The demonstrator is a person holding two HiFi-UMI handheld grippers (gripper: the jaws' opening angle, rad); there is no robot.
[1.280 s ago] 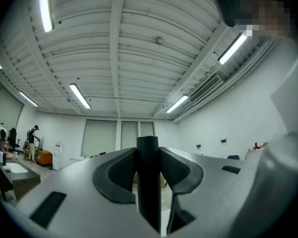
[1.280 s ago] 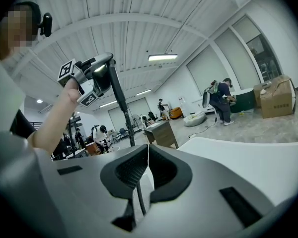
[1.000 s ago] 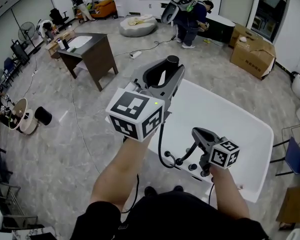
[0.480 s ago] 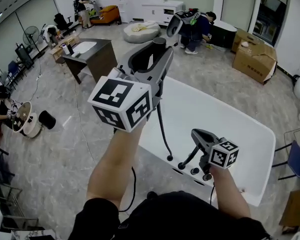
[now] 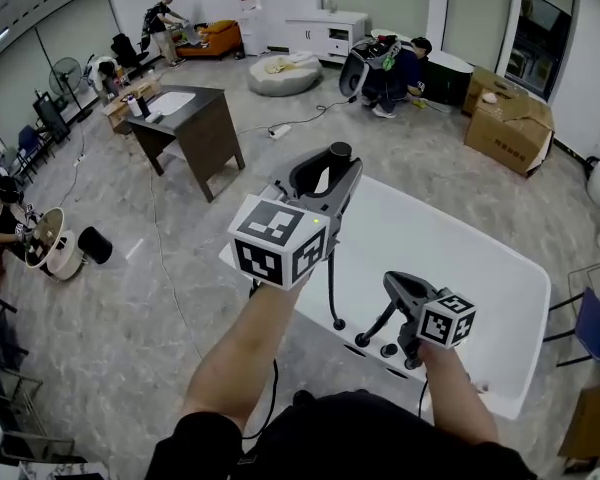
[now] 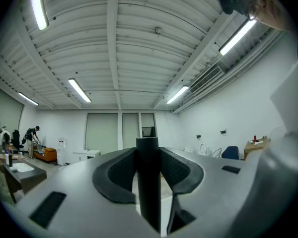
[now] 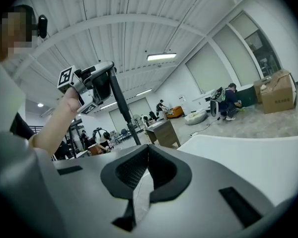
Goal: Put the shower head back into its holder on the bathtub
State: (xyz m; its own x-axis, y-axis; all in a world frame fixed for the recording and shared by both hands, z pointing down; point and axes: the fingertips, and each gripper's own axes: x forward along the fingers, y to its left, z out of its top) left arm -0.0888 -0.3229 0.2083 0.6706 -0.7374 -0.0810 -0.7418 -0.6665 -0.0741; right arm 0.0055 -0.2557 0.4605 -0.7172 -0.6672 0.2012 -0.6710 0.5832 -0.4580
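Note:
My left gripper point(image 5: 327, 171) is shut on the black shower head handle point(image 5: 339, 152), a dark cylinder standing upright between its pads point(image 6: 148, 182). It hangs above the near left part of the white bathtub point(image 5: 480, 258). The black hose point(image 5: 331, 286) drops from the handle to the black fittings point(image 5: 365, 341) on the tub's near deck. My right gripper point(image 5: 392, 284) is low beside those fittings, shut with nothing between its pads point(image 7: 147, 152). In the right gripper view the left gripper point(image 7: 96, 85) and the hose point(image 7: 123, 112) show up at the left.
A dark desk point(image 5: 185, 118) stands on the floor to the far left. Cardboard boxes point(image 5: 507, 113) sit at the back right, with people point(image 5: 390, 68) working beyond the tub. A blue chair point(image 5: 595, 313) is by the tub's right end.
The left gripper rose with the shower head, then came back down and to the right. The hose's loop near the deck has pulled out straight. The right gripper stayed put.

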